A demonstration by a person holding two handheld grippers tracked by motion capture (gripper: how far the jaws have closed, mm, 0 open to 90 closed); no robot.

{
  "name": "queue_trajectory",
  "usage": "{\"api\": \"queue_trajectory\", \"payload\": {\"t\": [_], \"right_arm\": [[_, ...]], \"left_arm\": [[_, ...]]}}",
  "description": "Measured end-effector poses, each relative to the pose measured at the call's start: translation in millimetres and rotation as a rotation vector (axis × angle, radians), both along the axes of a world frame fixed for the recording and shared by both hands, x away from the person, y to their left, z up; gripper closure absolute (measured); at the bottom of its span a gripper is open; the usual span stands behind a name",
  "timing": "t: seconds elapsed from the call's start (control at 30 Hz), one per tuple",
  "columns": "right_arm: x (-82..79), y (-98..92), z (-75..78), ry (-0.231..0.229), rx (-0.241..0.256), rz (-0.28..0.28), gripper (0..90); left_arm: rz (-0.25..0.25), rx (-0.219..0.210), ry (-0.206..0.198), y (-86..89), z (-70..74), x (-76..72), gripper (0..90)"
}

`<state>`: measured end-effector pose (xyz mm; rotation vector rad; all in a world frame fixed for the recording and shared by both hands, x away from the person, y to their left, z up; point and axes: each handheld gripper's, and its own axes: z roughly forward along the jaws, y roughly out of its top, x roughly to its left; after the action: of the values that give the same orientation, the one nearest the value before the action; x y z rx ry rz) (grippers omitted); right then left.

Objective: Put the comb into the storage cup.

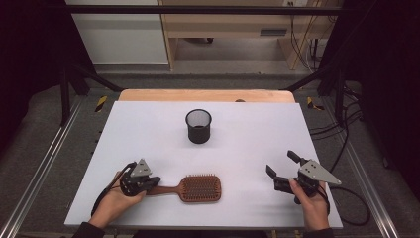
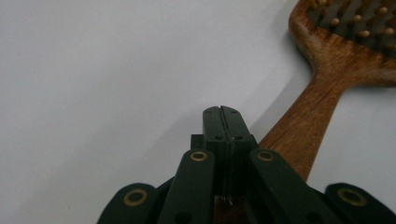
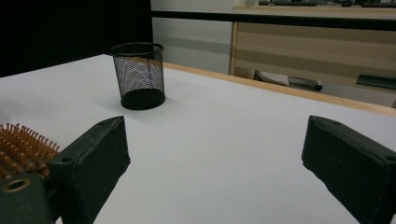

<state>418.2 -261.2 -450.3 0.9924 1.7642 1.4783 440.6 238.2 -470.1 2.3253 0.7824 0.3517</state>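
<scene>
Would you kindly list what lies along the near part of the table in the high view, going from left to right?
Left claw → wooden hairbrush, bristles up, handle toward the left claw → right claw, jaws apart. The mesh cup stands farther back.

Wooden hairbrush (image 1: 194,188), black wire-mesh cup (image 1: 198,126)

a white worktop (image 1: 237,148) carries a black mesh cup (image 1: 198,126) upright near the middle. nearer the person, a wooden hairbrush (image 1: 192,188) lies bristles up. the left tongs (image 1: 148,184) sit at its handle end; the right tongs (image 1: 282,166) gape, well apart from both.
</scene>
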Motion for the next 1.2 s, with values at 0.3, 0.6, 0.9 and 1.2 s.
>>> {"api": "queue_trajectory", "payload": {"t": [0.3,0.6,0.9,1.2], "right_arm": [[0.2,1.0,-0.3,0.005,-0.003,0.004,6.9],[0.8,1.1,-0.9,0.011,-0.005,0.002,6.4],[1.6,3.9,-2.0,0.015,-0.014,0.008,6.3],[-0.6,3.9,0.6,-0.003,-0.009,-0.001,6.1]], "left_arm": [[-0.034,0.005,0.017,-8.7,2.4,-22.6,90.0],[-0.046,-0.001,0.033,-10.6,3.2,-30.1,90.0],[-0.042,-0.017,0.030,-12.0,4.5,-35.3,90.0],[-0.028,-0.037,-0.009,-15.2,14.2,-35.8,90.0]]}}
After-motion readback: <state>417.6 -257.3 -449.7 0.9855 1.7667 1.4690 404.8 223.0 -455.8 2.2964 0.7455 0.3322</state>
